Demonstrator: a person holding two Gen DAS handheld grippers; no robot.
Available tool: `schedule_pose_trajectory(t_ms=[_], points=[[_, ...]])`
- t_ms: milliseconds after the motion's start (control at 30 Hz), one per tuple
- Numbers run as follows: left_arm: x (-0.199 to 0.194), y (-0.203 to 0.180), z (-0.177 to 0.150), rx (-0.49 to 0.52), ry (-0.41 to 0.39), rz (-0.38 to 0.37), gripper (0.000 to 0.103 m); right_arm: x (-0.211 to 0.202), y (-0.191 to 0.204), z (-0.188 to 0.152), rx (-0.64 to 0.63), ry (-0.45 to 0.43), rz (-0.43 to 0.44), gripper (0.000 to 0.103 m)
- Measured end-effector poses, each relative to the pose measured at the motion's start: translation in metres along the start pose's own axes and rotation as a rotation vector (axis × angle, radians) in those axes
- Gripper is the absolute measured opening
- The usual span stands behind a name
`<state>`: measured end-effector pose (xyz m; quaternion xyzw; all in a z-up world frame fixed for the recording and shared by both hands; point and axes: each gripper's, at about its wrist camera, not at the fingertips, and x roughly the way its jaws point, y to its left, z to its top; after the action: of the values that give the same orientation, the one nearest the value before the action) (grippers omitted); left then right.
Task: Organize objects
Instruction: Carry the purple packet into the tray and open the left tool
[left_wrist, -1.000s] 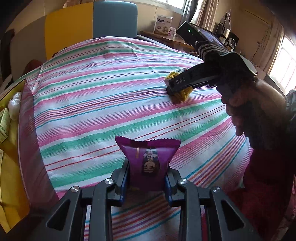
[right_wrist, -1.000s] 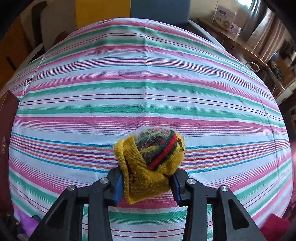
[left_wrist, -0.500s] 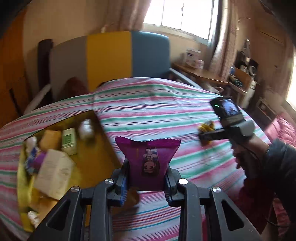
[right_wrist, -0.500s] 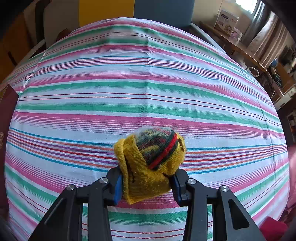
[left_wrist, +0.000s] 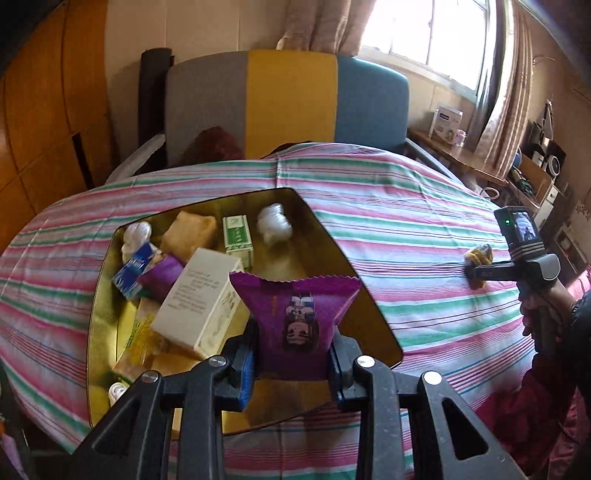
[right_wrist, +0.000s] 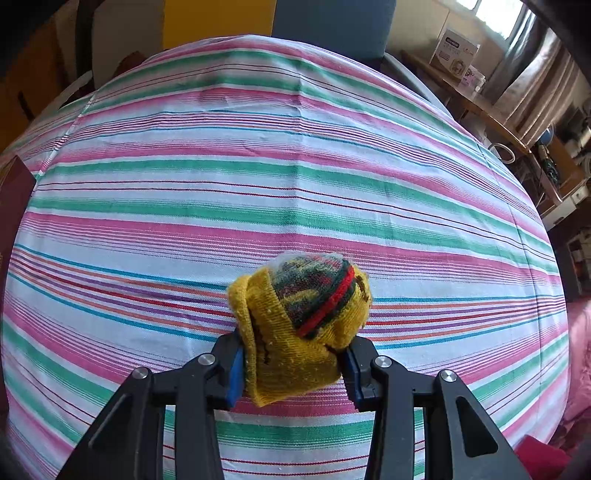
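You had the left gripper (left_wrist: 293, 363) clamped on the purple snack packet (left_wrist: 295, 314), its jaws closed narrow against the packet's 2 sides, and you held it above the near edge of the gold tray (left_wrist: 354, 273); the packet hung clear of the tray floor, as far as the left wrist view showed. The step in hand looked like delivery of this packet into the tray, alongside what already lay there: the white box (left_wrist: 201, 302), the green-and-white carton (left_wrist: 238, 238), the blue sachet (left_wrist: 135, 267), a tan packet (left_wrist: 190, 230) and 2 white wrapped lumps.

Your right gripper (right_wrist: 293, 369) was pinched on the rolled yellow sock (right_wrist: 299, 328), jaws pressed into its 2 flanks, over the striped cloth (right_wrist: 295, 173) and well apart from the tray; in the right wrist view I could not tell whether the sock touched the cloth or hung just above it.

The next move, by my judgement, called for you to lower the packet over a bare patch of tray, just right of the white box, then part the jaws; a drop onto the box's sloped face risked a slide; the sock would likely need carrying to the tray afterwards.

As for writing: the packet bore a printed face, seen upside down, with no legible words; the white box carried lines of small print, too blurred to read; the carton's and sachet's lettering was equally unreadable.
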<state>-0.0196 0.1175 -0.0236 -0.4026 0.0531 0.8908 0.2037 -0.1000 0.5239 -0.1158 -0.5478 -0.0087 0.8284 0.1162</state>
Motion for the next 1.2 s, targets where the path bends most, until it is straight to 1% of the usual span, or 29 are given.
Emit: schedule_pose_trajectory(t_ms=[233, 433, 500, 600, 667, 800, 933, 1033, 1133, 1200], points=[[0.005, 0.013, -0.008, -0.024, 0.027, -0.003, 0.030, 0.002, 0.001, 0.002, -0.003, -0.001, -0.010, 0.043], [0.020, 0.021, -0.015, -0.046, 0.076, -0.007, 0.031, 0.002, 0.002, 0.002, -0.007, -0.001, -0.014, 0.044], [0.031, 0.026, -0.019, -0.059, 0.109, 0.003, 0.031, 0.003, 0.002, 0.003, -0.011, -0.002, -0.018, 0.045], [0.051, 0.037, -0.027, -0.080, 0.197, 0.002, 0.031, 0.002, 0.002, 0.003, -0.009, -0.002, -0.017, 0.045], [0.060, 0.045, -0.032, -0.106, 0.225, 0.006, 0.031, 0.002, 0.002, 0.002, -0.012, -0.002, -0.019, 0.045], [0.063, 0.053, -0.032, -0.113, 0.219, -0.010, 0.033, 0.002, 0.001, 0.003, -0.012, -0.002, -0.020, 0.045], [0.061, 0.052, -0.032, -0.115, 0.221, -0.024, 0.040, 0.002, 0.000, 0.002, -0.007, 0.000, -0.015, 0.046], [0.053, 0.050, -0.031, -0.115, 0.208, -0.025, 0.043, 0.002, 0.000, 0.003, -0.005, 0.001, -0.017, 0.047], [0.040, 0.052, -0.030, -0.121, 0.183, -0.032, 0.043, 0.002, 0.000, 0.003, -0.006, 0.002, -0.016, 0.047], [0.029, 0.057, -0.030, -0.124, 0.161, -0.016, 0.043, 0.001, 0.000, 0.003, -0.008, 0.001, -0.021, 0.047]])
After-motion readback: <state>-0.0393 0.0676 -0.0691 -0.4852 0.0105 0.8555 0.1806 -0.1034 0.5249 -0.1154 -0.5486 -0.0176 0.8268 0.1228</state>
